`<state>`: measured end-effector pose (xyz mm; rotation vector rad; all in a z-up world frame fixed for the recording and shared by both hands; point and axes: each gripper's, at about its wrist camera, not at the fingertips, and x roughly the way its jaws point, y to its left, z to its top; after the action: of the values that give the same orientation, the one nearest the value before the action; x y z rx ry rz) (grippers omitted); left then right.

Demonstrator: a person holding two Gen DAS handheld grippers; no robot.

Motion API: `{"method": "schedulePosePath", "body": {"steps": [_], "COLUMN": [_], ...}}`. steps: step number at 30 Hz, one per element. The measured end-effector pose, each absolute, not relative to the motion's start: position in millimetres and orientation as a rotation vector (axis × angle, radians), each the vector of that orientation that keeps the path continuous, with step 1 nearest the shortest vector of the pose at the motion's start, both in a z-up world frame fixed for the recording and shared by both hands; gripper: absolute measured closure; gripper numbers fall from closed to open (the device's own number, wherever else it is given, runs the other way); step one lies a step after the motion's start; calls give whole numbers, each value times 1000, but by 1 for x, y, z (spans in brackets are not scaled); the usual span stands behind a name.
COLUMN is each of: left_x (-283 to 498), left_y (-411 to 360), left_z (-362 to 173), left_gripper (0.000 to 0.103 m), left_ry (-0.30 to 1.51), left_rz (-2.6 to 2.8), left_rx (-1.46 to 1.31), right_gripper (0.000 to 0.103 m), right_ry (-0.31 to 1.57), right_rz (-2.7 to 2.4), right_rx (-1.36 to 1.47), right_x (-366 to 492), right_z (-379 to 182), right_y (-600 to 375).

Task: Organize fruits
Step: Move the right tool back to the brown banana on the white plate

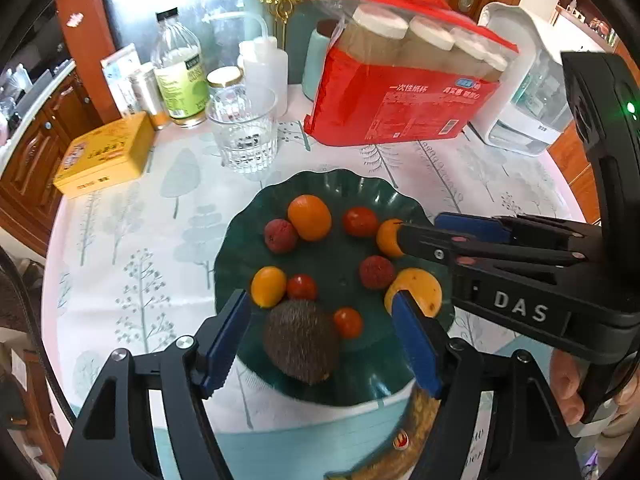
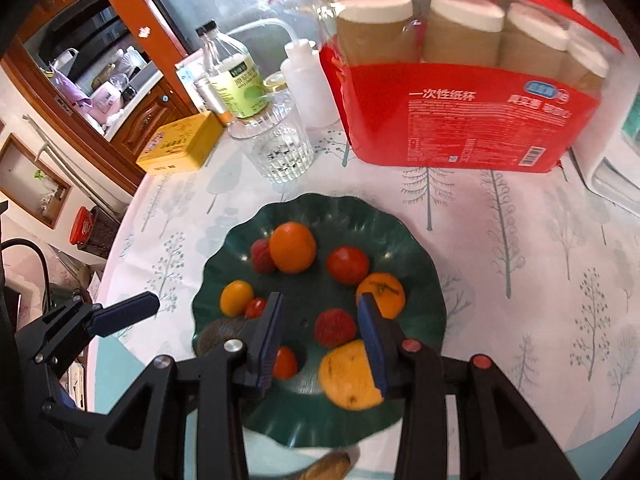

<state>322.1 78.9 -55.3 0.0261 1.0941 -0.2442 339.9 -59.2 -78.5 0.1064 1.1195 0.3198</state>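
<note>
the green plate point(image 1: 240, 240) at frame centre already holds nearly all the fruit, both the left gripper point(image 1: 320, 336) and right gripper point(image 2: 320, 340) hang open and empty, and only a banana point(image 1: 420, 420) at the lower edge seems left on the counter point(image 1: 120, 240).

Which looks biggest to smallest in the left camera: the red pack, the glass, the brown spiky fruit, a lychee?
1. Red pack
2. Glass and brown spiky fruit: alike; the fruit is nearer, so unsure
3. Lychee

Glossy green plate point(image 1: 240, 240); ribbed clear glass tumbler point(image 1: 244, 132).
</note>
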Motion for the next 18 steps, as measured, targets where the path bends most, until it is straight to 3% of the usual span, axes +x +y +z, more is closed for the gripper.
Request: {"method": "schedulePosePath", "body": {"steps": [18], "left_x": [196], "left_y": [83], "left_z": [4], "left_gripper": [19], "left_ry": [957], "left_rz": [-171], "left_rx": [21], "right_gripper": [61], "right_ry": [1160], "right_rz": [356], "right_rx": [173], "right_x": [228], "right_z": [-51], "right_y": [-84]}}
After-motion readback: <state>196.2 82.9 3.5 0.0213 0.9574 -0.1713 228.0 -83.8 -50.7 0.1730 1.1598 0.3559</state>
